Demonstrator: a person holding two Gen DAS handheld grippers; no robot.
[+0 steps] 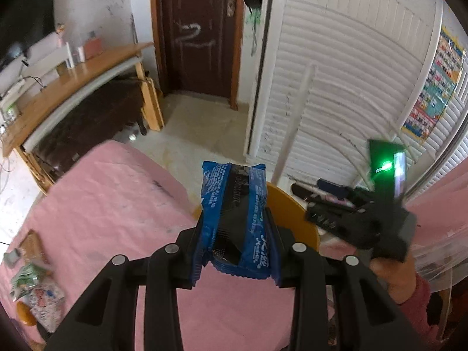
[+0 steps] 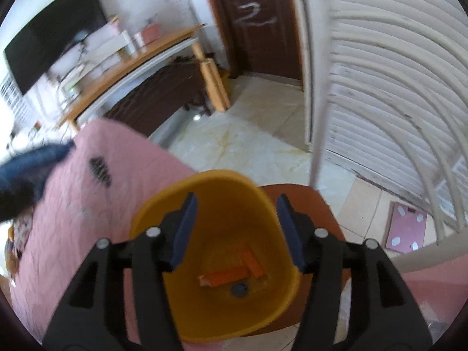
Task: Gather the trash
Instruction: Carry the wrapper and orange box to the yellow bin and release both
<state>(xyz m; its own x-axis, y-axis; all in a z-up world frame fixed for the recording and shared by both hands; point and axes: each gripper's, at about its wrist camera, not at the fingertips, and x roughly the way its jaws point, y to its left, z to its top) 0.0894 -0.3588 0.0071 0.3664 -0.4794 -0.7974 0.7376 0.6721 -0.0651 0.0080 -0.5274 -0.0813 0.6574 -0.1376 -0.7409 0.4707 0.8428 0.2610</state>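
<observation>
Blue wrapper: one. The left claw is squeezed on it, one pad on each long side. It sticks up and out past the claw tips.
Writing on wrapper: small white print runs along it, too small to read.
Yellow bin: one. It sits right under the right claw. Its round mouth faces up, and its rim shows all the way round the claw tips.
Right claw: open wide, with nothing between its blue pads.
Inside the bin: two orange pieces and one dark round thing lie on the bottom.
Pink bed: below and to the left of both claws. Its edge touches or almost touches the bin.
Other trash: a few packets lie on the bed, far left of the left claw. They are too blurry to count.
Floor: bare pale tiles reach from beyond the bin to the brown door.
Door writing: white scribbles, perhaps "21".
Wooden surface: far left, by the wall.
</observation>
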